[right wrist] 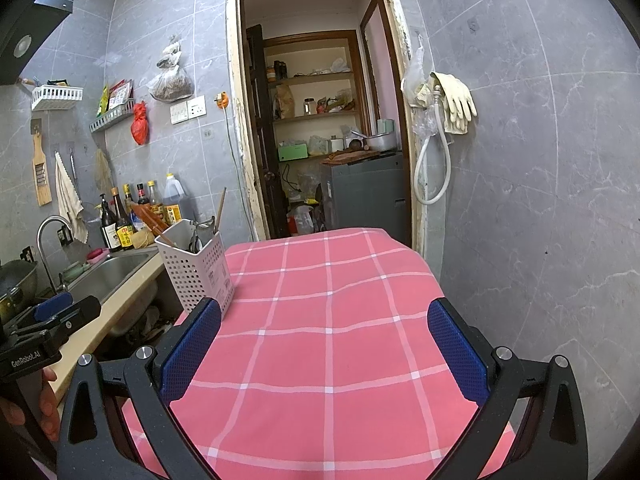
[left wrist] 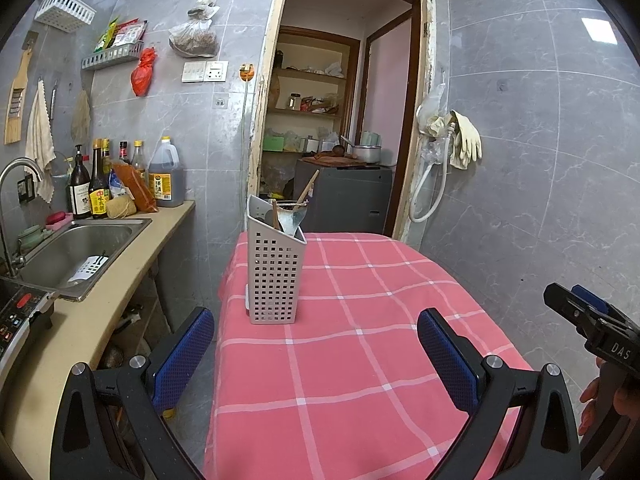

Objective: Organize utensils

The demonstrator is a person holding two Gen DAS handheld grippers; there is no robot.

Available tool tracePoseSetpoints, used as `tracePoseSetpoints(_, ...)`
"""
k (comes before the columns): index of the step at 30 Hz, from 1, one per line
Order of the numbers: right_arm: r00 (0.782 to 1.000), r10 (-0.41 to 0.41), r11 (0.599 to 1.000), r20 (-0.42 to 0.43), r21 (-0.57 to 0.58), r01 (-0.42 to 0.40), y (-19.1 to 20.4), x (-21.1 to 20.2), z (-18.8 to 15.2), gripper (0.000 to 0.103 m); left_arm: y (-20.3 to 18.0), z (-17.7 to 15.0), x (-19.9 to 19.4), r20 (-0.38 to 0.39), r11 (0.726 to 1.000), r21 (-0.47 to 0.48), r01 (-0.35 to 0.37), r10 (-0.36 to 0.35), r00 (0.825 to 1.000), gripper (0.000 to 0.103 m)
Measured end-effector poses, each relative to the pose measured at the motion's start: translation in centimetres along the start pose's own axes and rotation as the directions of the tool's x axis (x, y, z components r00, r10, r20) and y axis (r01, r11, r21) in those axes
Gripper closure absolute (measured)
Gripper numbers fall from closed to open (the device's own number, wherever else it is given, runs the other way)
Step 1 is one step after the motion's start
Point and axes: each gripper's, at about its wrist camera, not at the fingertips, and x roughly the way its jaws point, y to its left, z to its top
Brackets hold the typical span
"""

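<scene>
Both grippers, left (left wrist: pixel 316 354) and right (right wrist: pixel 325 350), were spread empty; beyond the left fingertips, the tall caddy (left wrist: pixel 274 268) risked tipping if nudged.

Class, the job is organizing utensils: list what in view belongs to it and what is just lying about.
Belongs:
- utensil holder
- utensils standing in it
- left gripper, open
- right gripper, open

Lying about:
- sauce bottles
- sink
- rubber gloves
</scene>
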Motion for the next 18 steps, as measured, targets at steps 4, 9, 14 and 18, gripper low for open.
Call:
tracePoseSetpoints(4, 1.000, -0.001, 1.000, 0.000, 0.002, 0.001, -0.03, -0.13, -0.10, 0.001, -0.40, 0.11, -0.28, 0.001, 1.000, 0.005, 0.005, -0.005, 1.000, 0.001)
tracePoseSetpoints(9, 1.000, -0.001, 1.000, -0.001, 0.001, 0.001, -0.13, -0.05, -0.09, 0.001, -0.46, 0.10, -0.29, 0.000, 1.000, 0.006, 0.005, -0.005, 1.000, 0.001)
tracePoseSetpoints(14, 1.000, 0.000, 1.000, -0.001, 0.004, 0.000, -0.35, -0.16, -0.15, 0.001, -0.38, 0.06, -0.34, 0.001, 1.000, 0.006, 0.007, -0.007, 1.000, 0.001)
tracePoseSetpoints(18, 1.000, 0.000, 1.000, -0.002, 0.003, 0.000, -0.40, -0.16, -0.13, 0.001, -0.40, 0.03, -0.35, 0.000, 1.000, 0.006, 0.007, -0.007, 1.000, 0.001)
